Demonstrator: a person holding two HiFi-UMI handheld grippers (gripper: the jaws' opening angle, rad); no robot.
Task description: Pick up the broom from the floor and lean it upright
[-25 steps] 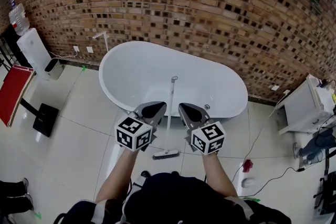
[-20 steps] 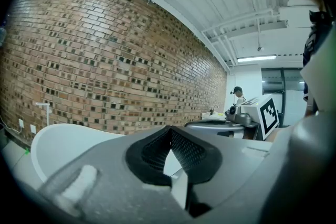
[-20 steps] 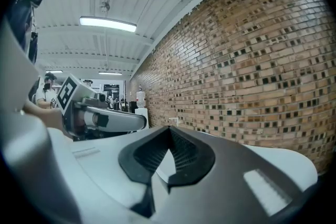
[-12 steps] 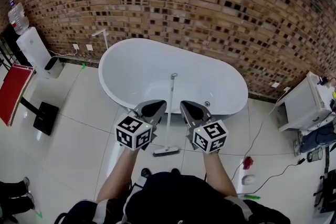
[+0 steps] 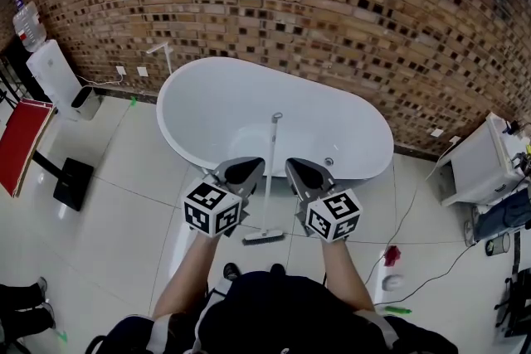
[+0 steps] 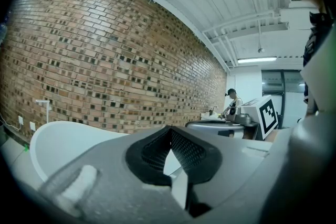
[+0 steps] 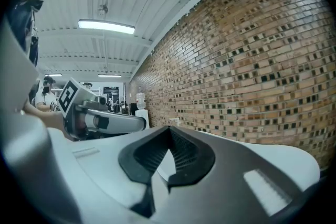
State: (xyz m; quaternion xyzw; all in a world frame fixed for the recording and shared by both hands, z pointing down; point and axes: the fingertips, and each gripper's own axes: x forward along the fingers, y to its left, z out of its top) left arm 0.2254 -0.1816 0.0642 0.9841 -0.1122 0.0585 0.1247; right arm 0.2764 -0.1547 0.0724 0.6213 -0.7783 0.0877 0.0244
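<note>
The broom (image 5: 269, 186) stands upright, its head (image 5: 263, 239) on the floor tiles and its thin pale handle leaning against the white bathtub (image 5: 224, 108). Nothing holds it. My left gripper (image 5: 245, 170) hovers just left of the handle and my right gripper (image 5: 300, 172) just right of it, side by side, both pointing toward the tub. In the left gripper view the left gripper (image 6: 169, 132) has its jaws together with nothing between them. The right gripper (image 7: 169, 132) looks the same in its own view.
A brick wall (image 5: 332, 4) runs behind the tub. A water dispenser (image 5: 51, 79), a red board (image 5: 21, 141) and a black base (image 5: 72, 182) stand at the left. A white cabinet (image 5: 481, 166), floor cables (image 5: 415, 261) and a red object (image 5: 392, 257) are at the right.
</note>
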